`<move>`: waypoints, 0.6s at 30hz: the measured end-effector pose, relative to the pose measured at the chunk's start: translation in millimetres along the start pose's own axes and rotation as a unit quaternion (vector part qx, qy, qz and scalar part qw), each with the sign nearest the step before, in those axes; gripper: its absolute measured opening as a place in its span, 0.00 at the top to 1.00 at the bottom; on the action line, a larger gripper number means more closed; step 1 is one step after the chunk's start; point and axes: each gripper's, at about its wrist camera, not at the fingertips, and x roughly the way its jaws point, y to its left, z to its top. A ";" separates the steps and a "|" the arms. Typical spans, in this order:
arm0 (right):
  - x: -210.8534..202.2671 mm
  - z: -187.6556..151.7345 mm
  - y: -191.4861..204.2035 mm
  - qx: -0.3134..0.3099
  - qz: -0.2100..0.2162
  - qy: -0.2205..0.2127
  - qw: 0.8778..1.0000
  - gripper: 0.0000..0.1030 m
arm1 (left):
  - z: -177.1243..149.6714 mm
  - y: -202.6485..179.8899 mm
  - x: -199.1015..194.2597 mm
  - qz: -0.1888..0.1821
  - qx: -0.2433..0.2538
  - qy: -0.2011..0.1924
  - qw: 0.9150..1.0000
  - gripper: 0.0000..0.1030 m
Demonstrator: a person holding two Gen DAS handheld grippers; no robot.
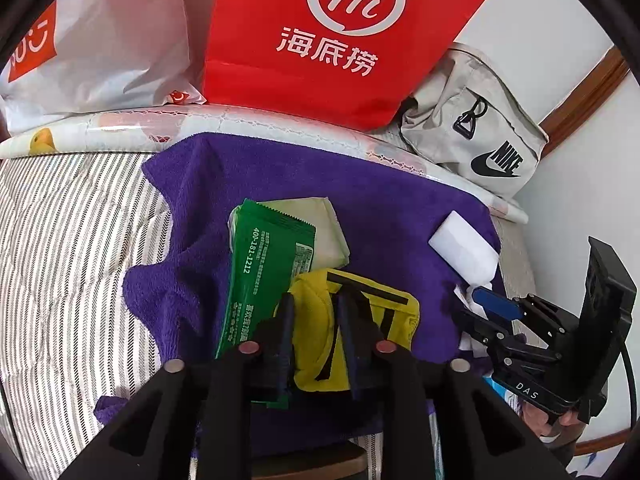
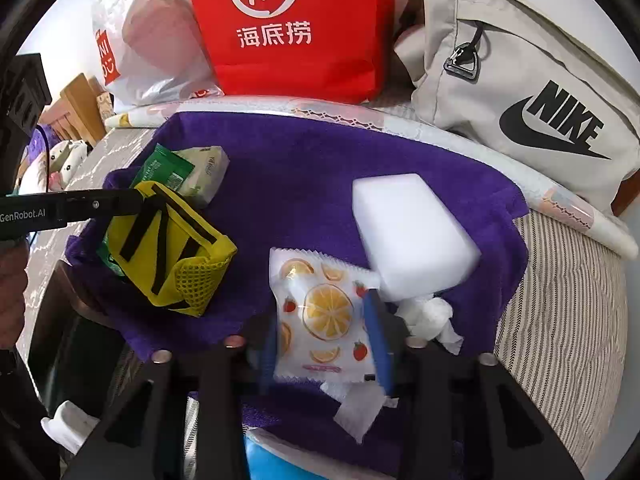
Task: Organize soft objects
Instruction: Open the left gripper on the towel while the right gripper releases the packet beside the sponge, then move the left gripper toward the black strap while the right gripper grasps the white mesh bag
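Left gripper (image 1: pixel 316 308): angled steeply down; jaws astride the yellow pouch (image 1: pixel 352 332), pads seemingly pressing it
Right gripper (image 2: pixel 326 340): angled down; jaws apart beside the orange-print packet (image 2: pixel 320 312)
Purple towel (image 2: pixel 300 168): carries pouch, packet, white sponge (image 2: pixel 412 232), green packet (image 1: pixel 264 276)

Home bedroom: bed with striped quilt (image 1: pixel 72 240), shopping bags (image 1: pixel 332 40) and a sports bag (image 2: pixel 520 80) against the white wall, plush toys (image 2: pixel 68 156) alongside.

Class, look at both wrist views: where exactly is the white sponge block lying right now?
The white sponge block lies on the purple towel, toward its right edge. It is just beyond the orange-print packet and beside the crumpled tissue.
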 end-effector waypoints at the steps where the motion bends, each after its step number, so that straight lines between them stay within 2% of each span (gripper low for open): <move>1: -0.9 -0.2 -0.1 0.001 0.003 -0.002 1.000 0.57 | -0.4 0.5 -1.7 -0.002 -0.001 -0.001 1.000 0.72; 3: -2.2 -0.5 0.0 0.003 0.010 -0.002 1.000 0.48 | -0.9 0.6 -5.7 -0.008 0.000 -0.003 1.000 0.65; 5: -4.6 -1.3 -0.1 0.007 0.018 -0.006 1.000 0.45 | -1.6 -0.2 -10.9 -0.007 0.002 -0.007 1.000 0.55; 12: -23.4 -4.4 1.5 0.017 0.026 -0.020 0.999 0.44 | -10.3 -6.9 -36.1 0.004 0.019 -0.027 0.999 0.53; 18: -59.7 -16.7 3.5 0.032 0.033 -0.050 0.998 0.44 | -29.9 -16.6 -66.7 0.022 0.038 -0.055 0.997 0.53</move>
